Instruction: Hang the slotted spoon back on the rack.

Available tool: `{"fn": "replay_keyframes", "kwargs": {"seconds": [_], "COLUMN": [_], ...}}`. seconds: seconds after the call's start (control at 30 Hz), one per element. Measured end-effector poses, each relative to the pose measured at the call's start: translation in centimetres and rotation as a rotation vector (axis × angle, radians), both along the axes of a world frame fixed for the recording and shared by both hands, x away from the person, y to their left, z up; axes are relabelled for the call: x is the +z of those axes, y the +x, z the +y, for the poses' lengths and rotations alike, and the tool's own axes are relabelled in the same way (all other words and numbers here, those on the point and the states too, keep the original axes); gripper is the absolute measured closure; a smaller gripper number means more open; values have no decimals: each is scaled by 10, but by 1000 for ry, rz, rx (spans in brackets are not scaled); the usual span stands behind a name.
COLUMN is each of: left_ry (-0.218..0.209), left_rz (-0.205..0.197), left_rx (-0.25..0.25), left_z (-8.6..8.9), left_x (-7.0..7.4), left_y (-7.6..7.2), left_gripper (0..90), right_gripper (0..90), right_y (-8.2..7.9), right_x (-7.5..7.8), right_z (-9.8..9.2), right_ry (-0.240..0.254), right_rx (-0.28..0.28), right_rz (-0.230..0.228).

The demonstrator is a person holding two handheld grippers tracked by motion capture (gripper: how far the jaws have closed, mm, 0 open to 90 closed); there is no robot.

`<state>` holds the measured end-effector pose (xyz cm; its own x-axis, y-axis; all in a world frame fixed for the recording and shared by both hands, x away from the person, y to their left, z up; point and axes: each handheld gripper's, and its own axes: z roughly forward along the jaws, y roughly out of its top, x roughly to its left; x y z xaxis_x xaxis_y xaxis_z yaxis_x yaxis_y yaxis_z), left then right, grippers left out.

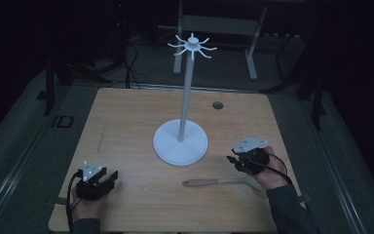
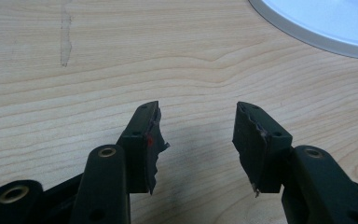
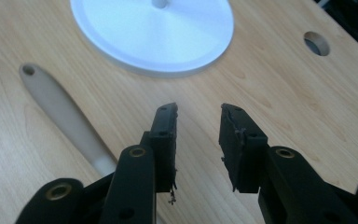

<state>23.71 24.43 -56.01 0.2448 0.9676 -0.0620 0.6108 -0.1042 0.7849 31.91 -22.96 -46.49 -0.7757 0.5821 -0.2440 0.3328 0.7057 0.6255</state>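
With the right tool [image 1: 235, 161] open and empty, lower it to five o'clock and grip the wooden utensil [image 1: 219, 182] mid-handle; the left tool [image 1: 108, 179] rests open.

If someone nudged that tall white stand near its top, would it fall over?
Probably not easily: the stand sits on a wide round base, which should resist tipping. Still, its pole is tall and thin, so a push near the hooks would likely rock it.

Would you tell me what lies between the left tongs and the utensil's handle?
Bare wooden table lies between the left tongs and the utensil, per the high view.
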Motion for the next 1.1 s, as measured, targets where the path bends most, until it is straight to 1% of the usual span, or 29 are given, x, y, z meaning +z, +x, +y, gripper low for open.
{"fn": "replay_keyframes", "kwargs": {"seconds": [0.1,0.13,0.2,0.3,0.4,0.6,0.8,0.97,1.03,1.07,1.1], "left_ry": [-2,-3,-1,4,2,9,10,11,10,9,9], "left_rz": [-2,-2,-2,-1,-2,3,6,7,6,5,5], "left_rx": [0,-1,-2,-2,-1,-8,-6,-4,-4,-4,-4], "left_z": [0,0,0,0,0,-1,0,0,0,0,0], "left_x": [0,0,0,0,0,0,0,0,0,0,0], "left_y": [0,0,0,-1,-1,-1,0,0,0,0,0], "left_gripper": [514,514,513,514,514,514,514,514,514,513,513], "right_gripper": [664,651,626,606,598,596,588,574,570,560,560], "right_y": [1,2,3,5,7,11,11,8,7,5,5], "right_x": [-1,-2,-3,-4,-5,-11,-19,-30,-32,-40,-40], "right_z": [2,4,6,9,11,14,18,24,25,29,29], "right_ry": [-22,-38,-53,-79,-108,-151,-159,-167,-171,-181,-181], "right_rx": [20,34,33,64,86,115,152,193,200,236,236], "right_rz": [9,19,22,41,58,96,130,166,174,201,201]}}
